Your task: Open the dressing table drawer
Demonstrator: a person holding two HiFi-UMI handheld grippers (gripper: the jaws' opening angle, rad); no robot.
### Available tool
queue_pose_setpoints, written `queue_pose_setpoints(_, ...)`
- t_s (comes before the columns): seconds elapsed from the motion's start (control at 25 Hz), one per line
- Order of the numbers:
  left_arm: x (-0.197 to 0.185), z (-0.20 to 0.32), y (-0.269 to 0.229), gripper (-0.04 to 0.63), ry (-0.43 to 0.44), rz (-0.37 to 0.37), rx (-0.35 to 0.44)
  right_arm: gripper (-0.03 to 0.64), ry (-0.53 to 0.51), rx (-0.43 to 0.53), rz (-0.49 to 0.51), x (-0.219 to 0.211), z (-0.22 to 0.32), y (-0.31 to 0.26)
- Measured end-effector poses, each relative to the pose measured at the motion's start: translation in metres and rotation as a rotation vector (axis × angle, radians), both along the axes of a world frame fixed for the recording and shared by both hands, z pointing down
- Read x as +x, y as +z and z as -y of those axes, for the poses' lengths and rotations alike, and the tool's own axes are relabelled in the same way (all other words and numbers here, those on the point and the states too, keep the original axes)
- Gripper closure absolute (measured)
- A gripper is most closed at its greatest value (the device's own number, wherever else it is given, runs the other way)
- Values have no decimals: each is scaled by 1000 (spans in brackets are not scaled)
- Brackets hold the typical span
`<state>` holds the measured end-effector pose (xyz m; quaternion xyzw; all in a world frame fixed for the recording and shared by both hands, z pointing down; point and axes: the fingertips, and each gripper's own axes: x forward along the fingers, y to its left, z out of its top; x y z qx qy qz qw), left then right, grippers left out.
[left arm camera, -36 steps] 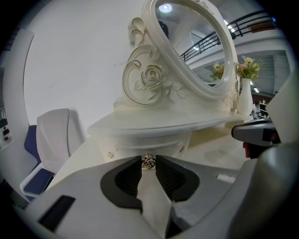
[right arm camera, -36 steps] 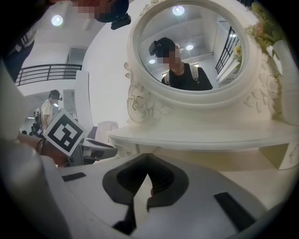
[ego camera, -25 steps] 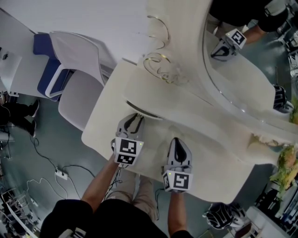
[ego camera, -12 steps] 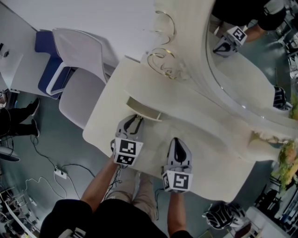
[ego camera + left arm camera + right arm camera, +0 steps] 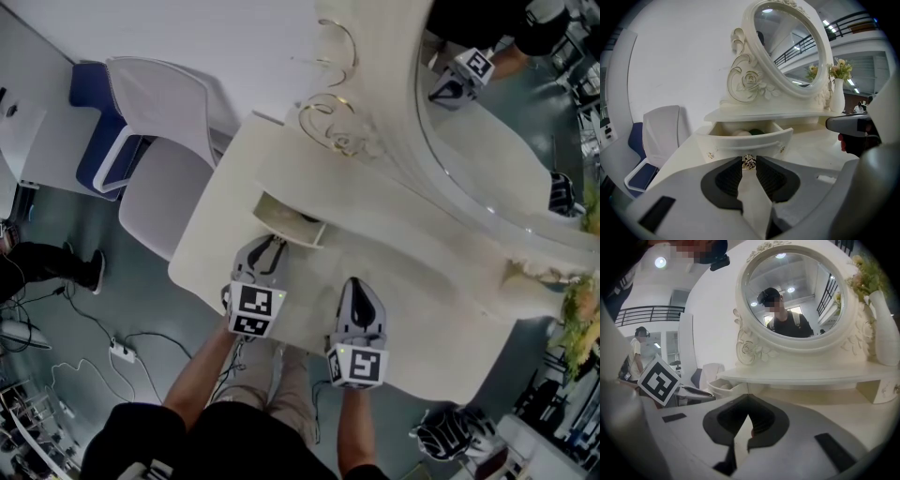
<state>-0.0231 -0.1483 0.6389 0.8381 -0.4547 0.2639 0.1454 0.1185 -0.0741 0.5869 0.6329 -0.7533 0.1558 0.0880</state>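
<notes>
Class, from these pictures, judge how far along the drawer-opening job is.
Done: the drawer stands partly out, with contents showing. In hand: the left gripper is shut on the drawer's knob. Left: probably pulling it out further, then letting go. The right gripper is shut and idle.

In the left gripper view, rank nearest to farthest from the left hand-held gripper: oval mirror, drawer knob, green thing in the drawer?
1. Drawer knob, between the jaws of the left hand-held gripper.
2. Green thing, inside the open drawer, just behind.
3. Oval mirror, high at the back.
</notes>
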Motion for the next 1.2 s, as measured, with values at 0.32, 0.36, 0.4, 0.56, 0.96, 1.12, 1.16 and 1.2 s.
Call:
queue_pose_setpoints(0.32,-5,-8,-1,502,11,2,8,618,6,6,-6,-6,-5,-4)
queue_pose_setpoints(0.36,-6,-9,-1,502,12,2,5,618,7,7,-7,-6,-6,-4)
queue_pose_setpoints(0.4,-7,-10,0,502,13,1,3,618,8,9,-8,-7,-7,-5)
queue_pose_setpoints(0.56,-9,-13,0,502,15,-1,5,618,15,10,-11,-8,-9,-6)
queue_pose_setpoints(0.96,-7,-16,0,501,43,-30,12,618,36,8,-17,-10,-15,-8)
queue_pose_setpoints(1.12,-4,-18,-3,409,55,-77,5,618,51,9,-14,-6,-15,-9)
queue_pose_setpoints(1.16,-4,-19,-4,398,54,-81,6,618,53,11,-15,-6,-15,-10)
queue_pose_setpoints(1.2,-5,-19,-4,396,54,-82,7,618,55,14,-17,-6,-16,-11)
